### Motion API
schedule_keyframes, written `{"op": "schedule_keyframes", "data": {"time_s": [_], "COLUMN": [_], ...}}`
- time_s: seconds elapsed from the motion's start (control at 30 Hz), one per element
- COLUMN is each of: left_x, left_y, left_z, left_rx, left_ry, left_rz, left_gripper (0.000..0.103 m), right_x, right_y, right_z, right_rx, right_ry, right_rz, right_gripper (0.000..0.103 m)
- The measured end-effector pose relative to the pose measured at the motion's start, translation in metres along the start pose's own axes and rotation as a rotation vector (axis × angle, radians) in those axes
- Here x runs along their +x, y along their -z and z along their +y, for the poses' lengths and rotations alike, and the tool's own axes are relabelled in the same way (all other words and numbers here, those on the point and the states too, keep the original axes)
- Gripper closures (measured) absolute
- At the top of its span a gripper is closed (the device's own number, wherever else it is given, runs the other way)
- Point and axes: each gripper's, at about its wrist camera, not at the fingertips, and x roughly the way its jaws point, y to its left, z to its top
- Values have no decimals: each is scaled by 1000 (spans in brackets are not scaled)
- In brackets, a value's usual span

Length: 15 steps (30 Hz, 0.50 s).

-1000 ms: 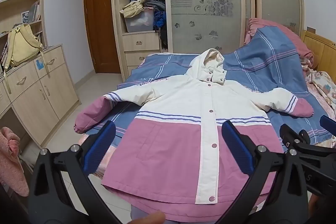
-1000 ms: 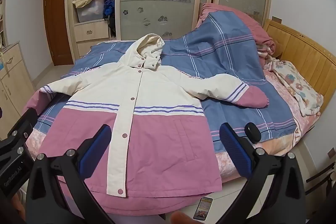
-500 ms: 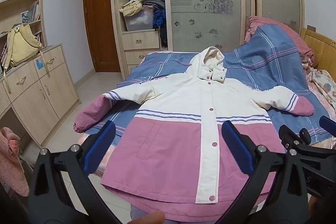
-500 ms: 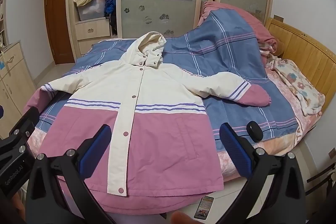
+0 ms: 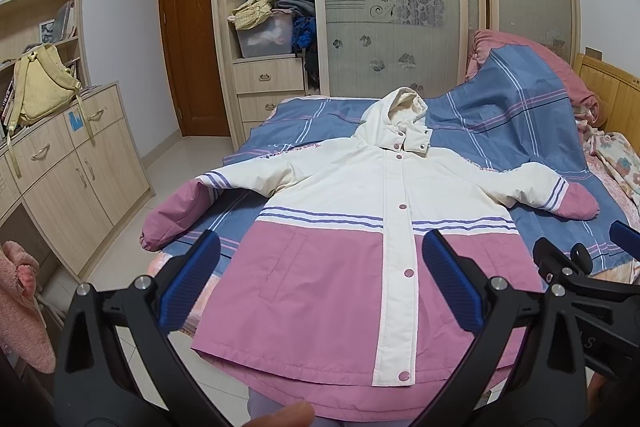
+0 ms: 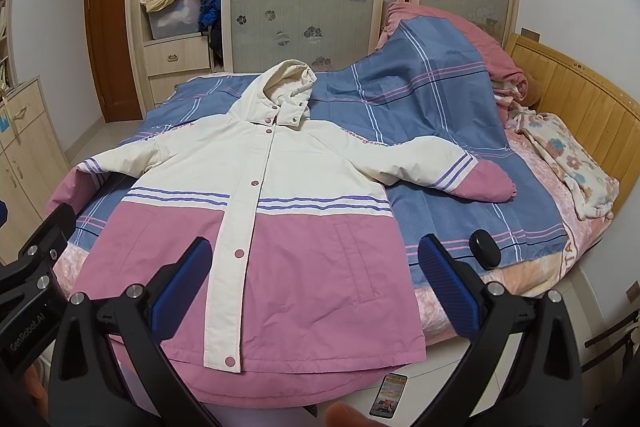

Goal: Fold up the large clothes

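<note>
The jacket [image 5: 360, 227] lies flat and face up on the bed [image 6: 460, 163], snapped closed, its hood [image 6: 286, 87] toward the wardrobe [image 5: 396, 7] and its pink hem hanging a little over the near edge of the bed. Both sleeves are spread out to the sides of the jacket body. The left gripper [image 5: 320, 279] hovers above the lower pink part of the jacket with its two blue fingers wide apart and nothing between them; the right gripper [image 6: 312, 279] hangs just beside it over the same hem area, also spread open and empty. Compared with one second ago, almost nothing changes: the jacket keeps its shape and place, and both cameras only drift very slightly closer to the jacket. I judge from this that the folding has not started yet and the person is only lining up the two tools. The first step is probably to take a sleeve or a side of the jacket and bring it across the front. A small black object [image 6: 484, 249] rests on the bed to the right of the jacket hem, and a phone [image 6: 388, 395] lies on the floor below the hem.
</note>
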Motion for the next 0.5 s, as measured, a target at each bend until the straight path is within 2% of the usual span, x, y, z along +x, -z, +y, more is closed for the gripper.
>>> {"op": "schedule_keyframes", "data": {"time_s": [0.5], "left_x": [5], "left_y": [6], "left_z": [-2], "left_rx": [-1], "left_ry": [-2], "left_rz": [2], "left_gripper": [2], "right_x": [1], "right_y": [1], "right_z": [0], "right_rx": [-2], "right_ry": [-1], "right_rz": [2], "right_gripper": [1]}}
